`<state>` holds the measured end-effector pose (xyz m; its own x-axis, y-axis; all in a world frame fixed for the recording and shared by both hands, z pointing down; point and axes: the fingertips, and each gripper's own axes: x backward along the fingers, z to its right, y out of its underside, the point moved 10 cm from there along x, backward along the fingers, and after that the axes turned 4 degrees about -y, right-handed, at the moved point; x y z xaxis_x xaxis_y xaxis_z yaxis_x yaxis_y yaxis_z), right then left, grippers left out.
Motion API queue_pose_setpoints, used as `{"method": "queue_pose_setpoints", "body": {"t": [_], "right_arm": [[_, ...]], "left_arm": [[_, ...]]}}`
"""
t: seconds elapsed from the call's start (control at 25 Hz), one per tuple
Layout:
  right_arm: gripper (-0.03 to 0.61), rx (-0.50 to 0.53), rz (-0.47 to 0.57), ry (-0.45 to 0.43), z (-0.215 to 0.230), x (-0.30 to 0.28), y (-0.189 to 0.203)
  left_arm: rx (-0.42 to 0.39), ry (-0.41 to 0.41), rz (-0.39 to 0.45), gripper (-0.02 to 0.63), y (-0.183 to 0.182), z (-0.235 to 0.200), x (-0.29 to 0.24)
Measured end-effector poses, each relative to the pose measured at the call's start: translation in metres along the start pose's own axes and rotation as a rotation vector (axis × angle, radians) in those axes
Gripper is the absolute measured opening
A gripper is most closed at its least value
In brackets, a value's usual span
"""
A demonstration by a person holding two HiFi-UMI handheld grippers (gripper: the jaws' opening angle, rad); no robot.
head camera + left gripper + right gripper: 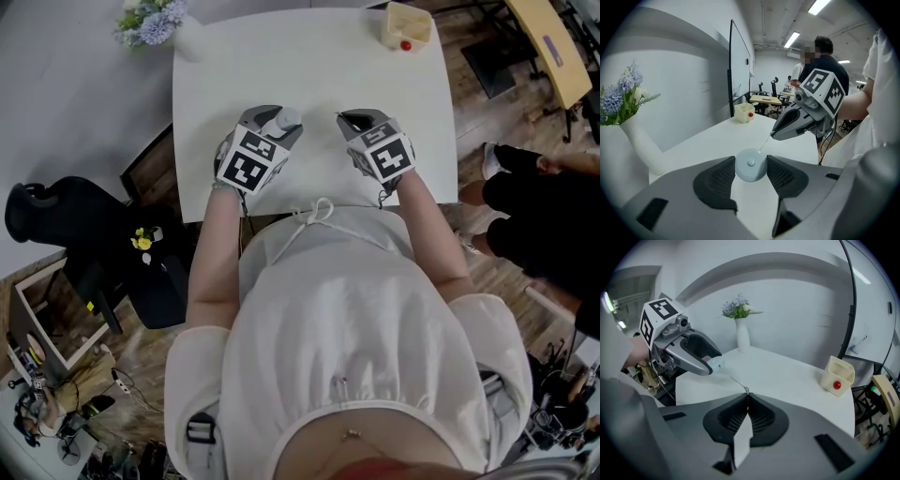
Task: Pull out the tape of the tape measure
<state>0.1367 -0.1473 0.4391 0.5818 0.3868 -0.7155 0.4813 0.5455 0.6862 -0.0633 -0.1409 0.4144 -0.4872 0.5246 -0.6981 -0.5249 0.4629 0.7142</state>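
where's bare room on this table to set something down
The middle of the table is bare, between the vase at the far left corner and the cream box at the far right. Crowded at the near edge, where the left gripper and right gripper hold the tape measure.

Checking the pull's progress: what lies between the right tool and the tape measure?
Only a short stretch of thin tape, from the tape measure to the right tool; both gripper views show it.
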Motion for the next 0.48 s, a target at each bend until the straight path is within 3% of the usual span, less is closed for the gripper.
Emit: {"method": "queue_pose_setpoints", "body": {"t": [0.2,0.32,0.48], "right_arm": [[0.009,-0.024,-0.008,0.035,-0.002,0.003,0.002],[0.008,-0.049,-0.025,0.071,0.004,0.005,0.007],[0.008,-0.087,-0.010,0.095,0.015,0.013,0.010]], "left_arm": [[-0.002,0.006,-0.018,0.227,0.001,0.003,0.000],[0.008,-0.043,-0.046,0.227,0.005,-0.003,0.004],[0.061,-0.061,-0.023,0.227,0.010,-0.015,0.011]]}}
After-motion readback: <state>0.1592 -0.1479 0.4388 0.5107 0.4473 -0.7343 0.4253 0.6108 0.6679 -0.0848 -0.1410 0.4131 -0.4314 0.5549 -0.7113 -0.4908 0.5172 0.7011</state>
